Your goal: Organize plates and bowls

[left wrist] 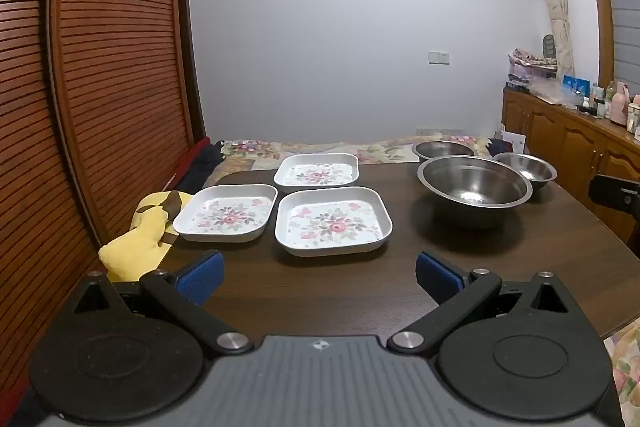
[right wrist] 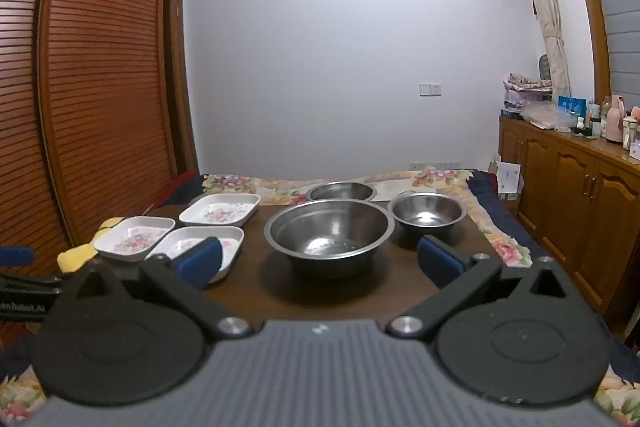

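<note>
L tongs [left wrist: 318, 277] wide open, empty, over bench [left wrist: 400, 275] near edge, facing 3 floral plates [left wrist: 333, 220] grouped on bench's left. R tongs [right wrist: 318, 261] also wide open, empty, facing big steel bowl [right wrist: 329, 233]; 2 smaller bowls [right wrist: 429, 213] just behind it. Yellow cloth [left wrist: 138, 247] beside left plate.

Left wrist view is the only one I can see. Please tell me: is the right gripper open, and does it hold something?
Observer: The right gripper is open, with nothing between its pads.
Operator: What stands in front of it?
Observer: The largest steel bowl stands straight ahead of it on the table.
Operator: And the plates?
Observer: In the right wrist view, the nearest floral plate is partly hidden behind the gripper's left finger.
</note>
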Motion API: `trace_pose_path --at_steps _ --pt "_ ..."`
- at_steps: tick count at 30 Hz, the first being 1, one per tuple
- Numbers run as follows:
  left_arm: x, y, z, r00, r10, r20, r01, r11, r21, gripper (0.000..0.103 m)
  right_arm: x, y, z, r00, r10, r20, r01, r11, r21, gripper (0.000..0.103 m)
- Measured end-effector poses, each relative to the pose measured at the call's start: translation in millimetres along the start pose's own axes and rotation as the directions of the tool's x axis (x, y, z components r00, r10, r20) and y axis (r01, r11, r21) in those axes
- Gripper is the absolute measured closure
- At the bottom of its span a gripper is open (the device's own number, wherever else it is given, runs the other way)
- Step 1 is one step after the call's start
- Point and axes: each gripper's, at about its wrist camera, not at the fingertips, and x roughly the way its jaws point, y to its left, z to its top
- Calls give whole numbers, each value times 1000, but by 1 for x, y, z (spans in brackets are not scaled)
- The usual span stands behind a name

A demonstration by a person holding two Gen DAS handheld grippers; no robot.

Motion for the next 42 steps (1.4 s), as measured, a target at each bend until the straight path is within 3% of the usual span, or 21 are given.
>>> trace_pose_path --at_steps 42 --pt "-3 4 2 1000 4 25 -4 1000 0 0 1 2 -2 1000 0 -11 0 1000 -1 0"
